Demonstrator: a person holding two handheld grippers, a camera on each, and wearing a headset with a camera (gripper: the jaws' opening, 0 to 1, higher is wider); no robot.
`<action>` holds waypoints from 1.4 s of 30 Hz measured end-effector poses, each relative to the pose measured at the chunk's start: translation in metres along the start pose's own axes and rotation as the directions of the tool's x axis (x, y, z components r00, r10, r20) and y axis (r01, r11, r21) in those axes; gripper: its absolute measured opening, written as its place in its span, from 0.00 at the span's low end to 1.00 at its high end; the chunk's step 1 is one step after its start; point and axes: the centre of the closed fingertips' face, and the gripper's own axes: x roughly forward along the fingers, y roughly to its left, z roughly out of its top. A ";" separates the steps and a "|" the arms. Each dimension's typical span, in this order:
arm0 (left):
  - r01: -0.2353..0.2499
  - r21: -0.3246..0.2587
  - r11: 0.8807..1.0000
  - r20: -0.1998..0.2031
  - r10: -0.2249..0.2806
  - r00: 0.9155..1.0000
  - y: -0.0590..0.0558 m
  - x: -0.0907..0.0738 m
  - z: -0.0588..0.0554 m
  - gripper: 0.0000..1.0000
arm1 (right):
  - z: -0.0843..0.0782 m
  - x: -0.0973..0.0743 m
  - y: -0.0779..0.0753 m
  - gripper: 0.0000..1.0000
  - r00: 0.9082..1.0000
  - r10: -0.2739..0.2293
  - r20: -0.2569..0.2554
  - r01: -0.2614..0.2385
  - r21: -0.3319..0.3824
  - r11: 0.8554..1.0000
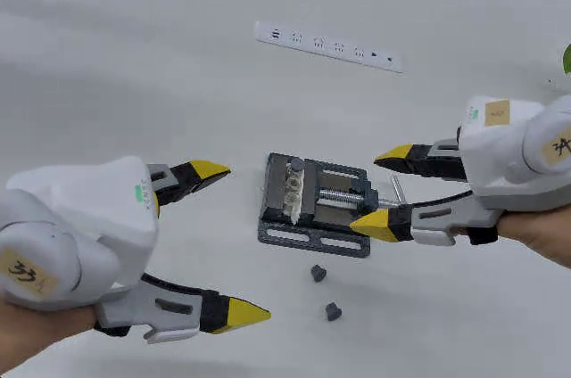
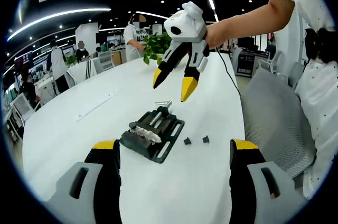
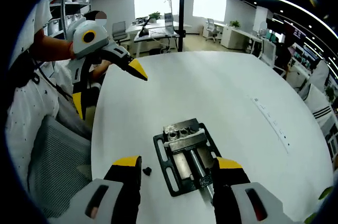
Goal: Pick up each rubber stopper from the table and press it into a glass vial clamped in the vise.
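The vise [image 1: 308, 237] sat flat on the white table [image 1: 134, 66], between the two grippers. Its jaws clamped a row of glass vials [image 1: 293, 191], upright with mouths up; whether any carried a stopper could not be determined. The screw [image 1: 343, 195] ran along the vise's long axis, with the handle [image 1: 398, 189] end toward the right gripper [image 1: 373, 191]. Two rubber stoppers [image 1: 318, 273] lay loose on the table just beside the vise base, apart from each other. The left gripper [image 1: 239, 240] had its jaws spread wide and empty; the right gripper's jaws were likewise wide, gripping nothing. A power strip [image 1: 327, 45] lay well beyond the vise.
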 end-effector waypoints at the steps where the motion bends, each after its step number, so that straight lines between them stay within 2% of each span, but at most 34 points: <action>1: 0.001 0.006 1.000 -0.004 0.000 1.000 0.000 0.000 0.000 0.84 | -0.002 -0.003 0.002 0.53 1.000 -0.001 0.010 0.001 0.009 1.000; 10: 0.029 0.048 0.998 -0.045 -0.027 0.999 -0.001 0.007 -0.001 0.81 | -0.018 -0.020 0.020 0.67 0.996 0.000 0.085 -0.004 0.045 0.999; 15: 0.062 0.086 0.994 -0.080 -0.056 0.995 -0.003 0.014 -0.001 0.78 | -0.030 -0.027 0.026 0.74 0.993 -0.006 0.119 -0.002 0.062 0.998; 22: 0.121 0.136 0.983 -0.132 -0.103 0.986 -0.004 0.028 -0.003 0.73 | -0.051 -0.035 0.028 0.80 0.989 -0.014 0.145 0.002 0.086 0.996; 25: 0.151 0.165 0.975 -0.153 -0.126 0.980 -0.004 0.034 -0.003 0.70 | -0.057 -0.039 0.029 0.82 0.986 -0.018 0.163 0.001 0.100 0.995; 29: 0.199 0.202 0.959 -0.189 -0.162 0.969 -0.007 0.044 -0.006 0.65 | -0.065 -0.044 0.031 0.84 0.982 -0.029 0.187 0.007 0.121 0.993; 32: 0.245 0.240 0.939 -0.225 -0.191 0.955 -0.010 0.051 -0.011 0.61 | -0.071 -0.046 0.035 0.85 0.980 -0.033 0.197 0.007 0.130 0.992; 33: 0.269 0.263 0.926 -0.252 -0.204 0.946 -0.011 0.053 -0.015 0.59 | -0.074 -0.047 0.037 0.86 0.980 -0.033 0.198 0.006 0.135 0.991; 36: 0.318 0.316 0.894 -0.309 -0.219 0.925 -0.012 0.060 -0.024 0.55 | -0.080 -0.050 0.040 0.86 0.978 -0.039 0.203 0.010 0.146 0.989; 37: 0.326 0.314 0.892 -0.319 -0.225 0.921 -0.013 0.063 -0.026 0.52 | -0.082 -0.051 0.041 0.86 0.978 -0.042 0.206 0.011 0.150 0.989; 38: 0.340 0.321 0.884 -0.333 -0.230 0.914 -0.013 0.066 -0.029 0.49 | -0.083 -0.052 0.042 0.86 0.977 -0.046 0.210 0.013 0.157 0.987; 39: 0.357 0.345 0.868 -0.356 -0.231 0.905 -0.012 0.068 -0.033 0.46 | -0.084 -0.053 0.043 0.86 0.977 -0.049 0.210 0.015 0.161 0.987; 41: 0.384 0.368 0.847 -0.366 -0.247 0.897 -0.014 0.073 -0.036 0.40 | -0.090 -0.056 0.044 0.86 0.975 -0.058 0.215 0.021 0.171 0.985; 42: 0.387 0.364 0.847 -0.371 -0.249 0.895 -0.013 0.076 -0.038 0.38 | -0.092 -0.057 0.044 0.86 0.974 -0.061 0.216 0.023 0.178 0.984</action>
